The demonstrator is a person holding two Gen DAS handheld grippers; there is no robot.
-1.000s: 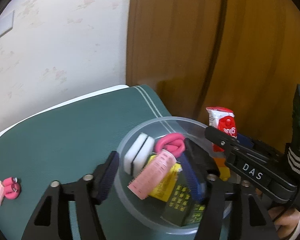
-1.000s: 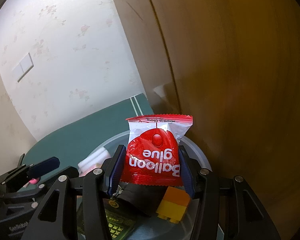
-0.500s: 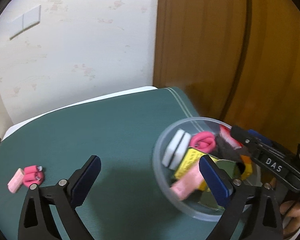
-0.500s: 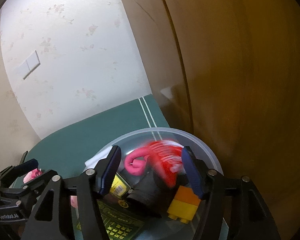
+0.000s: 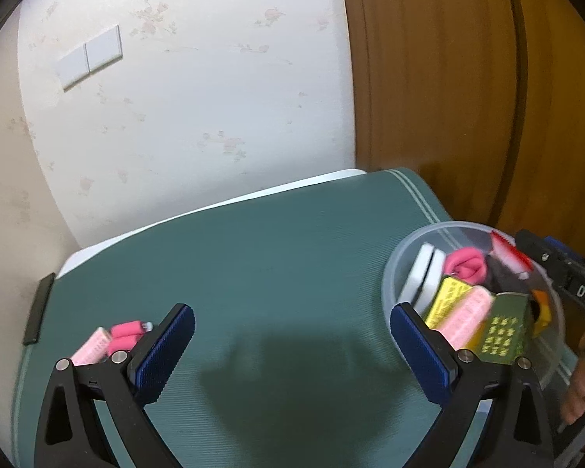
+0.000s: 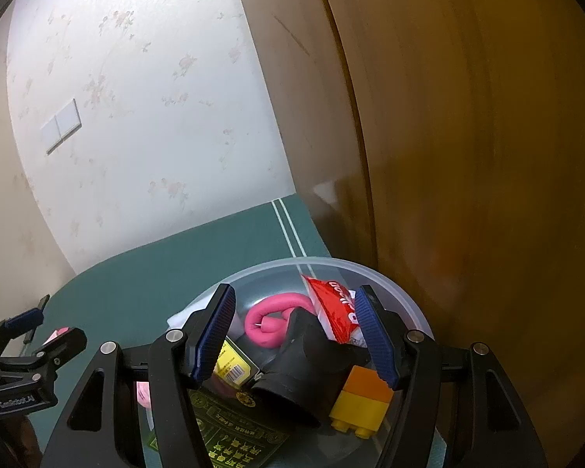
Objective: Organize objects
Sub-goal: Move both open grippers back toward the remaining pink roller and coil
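1. The right gripper (image 6: 298,331) hangs over the clear plastic bowl (image 6: 405,292), its jaws partly apart and holding nothing. They have just been opening, and the red glue packet (image 6: 333,308) lies free in the bowl, leaning against the inner face of the right-hand finger.
2. Directly under those jaws sit a black cup-shaped piece (image 6: 304,374), an orange-and-yellow toy brick (image 6: 364,399), a green printed card (image 6: 230,436) and a yellow box (image 6: 232,362); a coiled pink band (image 6: 271,321) lies further in.
3. The left gripper (image 5: 292,347) is spread wide over bare green mat (image 5: 253,265), nothing between its blue pads. Its jaws have also just been opening.
4. Its right-hand finger stands just in front of the bowl's near rim; a pink flat packet (image 5: 466,318) and a white block (image 5: 423,273) show inside.
5. Left of its other finger, a small pink clip (image 5: 124,333) and a pale pink eraser-like piece (image 5: 91,347) lie together on the mat, well apart from the bowl.
6. Beyond the mat stand a flowered wall with a white switch plate (image 5: 89,56) and a wooden door (image 5: 448,97).
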